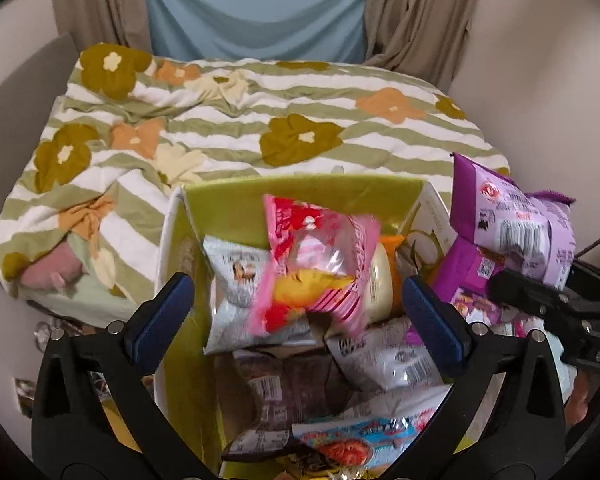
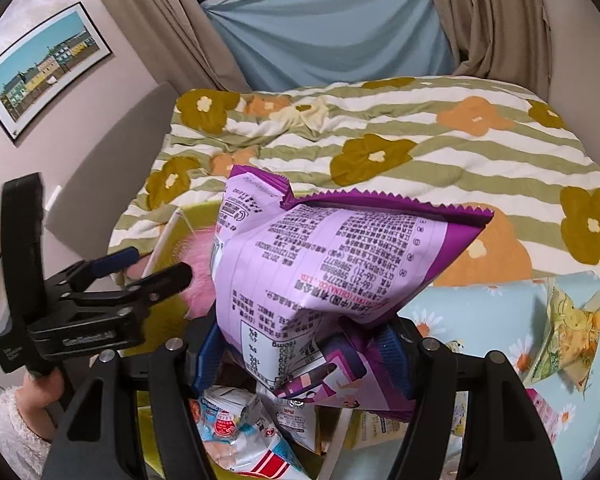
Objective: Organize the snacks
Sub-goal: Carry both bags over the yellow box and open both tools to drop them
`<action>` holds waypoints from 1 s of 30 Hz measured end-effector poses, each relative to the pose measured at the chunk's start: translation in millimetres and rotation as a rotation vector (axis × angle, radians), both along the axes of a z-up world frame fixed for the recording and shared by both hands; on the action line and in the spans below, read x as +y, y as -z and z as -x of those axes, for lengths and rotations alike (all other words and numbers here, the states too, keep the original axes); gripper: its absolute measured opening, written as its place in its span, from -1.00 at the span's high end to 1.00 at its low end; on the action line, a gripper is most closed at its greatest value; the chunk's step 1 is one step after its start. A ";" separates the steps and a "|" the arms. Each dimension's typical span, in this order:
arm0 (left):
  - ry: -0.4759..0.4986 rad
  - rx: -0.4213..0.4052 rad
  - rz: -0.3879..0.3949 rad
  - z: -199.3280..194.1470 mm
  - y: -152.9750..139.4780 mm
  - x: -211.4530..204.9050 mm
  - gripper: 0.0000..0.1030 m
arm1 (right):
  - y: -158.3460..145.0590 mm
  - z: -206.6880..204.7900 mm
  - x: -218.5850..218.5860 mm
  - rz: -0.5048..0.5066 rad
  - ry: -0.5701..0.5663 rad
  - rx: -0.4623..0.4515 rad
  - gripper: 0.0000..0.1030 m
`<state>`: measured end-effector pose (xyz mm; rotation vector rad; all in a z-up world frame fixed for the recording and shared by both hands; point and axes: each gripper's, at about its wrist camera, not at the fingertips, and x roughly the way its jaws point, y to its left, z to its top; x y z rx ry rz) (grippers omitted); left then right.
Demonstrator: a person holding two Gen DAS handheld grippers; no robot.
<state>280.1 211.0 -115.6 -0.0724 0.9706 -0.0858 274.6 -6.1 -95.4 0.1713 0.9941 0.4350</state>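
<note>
A box [image 1: 228, 196] with a green lining and white outer walls holds several snack packets. My left gripper [image 1: 300, 316] hangs over it with its jaws wide open. A blurred pink and red packet [image 1: 316, 256] lies loose between the blue pads, touching neither. My right gripper [image 2: 302, 360] is shut on a large purple snack bag [image 2: 324, 256], which it holds upright beside the box. In the left wrist view that purple bag [image 1: 512, 224] and the right gripper [image 1: 540, 300] show at the right. In the right wrist view the left gripper [image 2: 162, 265] is at the left, over the pink packet [image 2: 198, 280].
The box stands against a bed with a green-striped flowered quilt [image 1: 260, 120]. Beige curtains [image 1: 412, 20] and a blue cloth [image 1: 256, 8] hang behind. A light blue daisy-print cushion [image 2: 480, 320] with a yellow-green packet [image 2: 572, 332] lies at the right. A hand in a fluffy sleeve [image 2: 16, 420] holds the left gripper.
</note>
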 end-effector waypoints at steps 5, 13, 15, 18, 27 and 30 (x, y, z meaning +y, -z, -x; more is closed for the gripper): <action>-0.015 0.017 0.029 21.3 4.5 3.9 -1.00 | -0.6 0.0 2.1 0.018 -0.001 0.015 -0.24; -0.076 0.019 0.053 50.6 0.8 13.8 -1.00 | -10.1 -1.5 24.6 -0.004 -0.072 -0.002 -0.25; -0.083 0.018 0.036 54.6 -1.1 14.2 -1.00 | -10.1 -4.0 34.2 -0.007 -0.087 -0.004 -0.26; -0.095 0.023 0.016 60.4 1.2 15.2 -1.00 | -5.4 -8.0 47.7 -0.013 -0.110 0.001 -0.26; -0.124 0.076 0.031 77.7 26.2 19.3 -1.00 | 10.4 4.9 49.6 -0.055 -0.095 -0.028 -0.99; -0.126 0.073 0.034 81.5 25.1 17.8 -1.00 | 10.6 9.9 46.7 -0.050 -0.093 -0.038 -0.99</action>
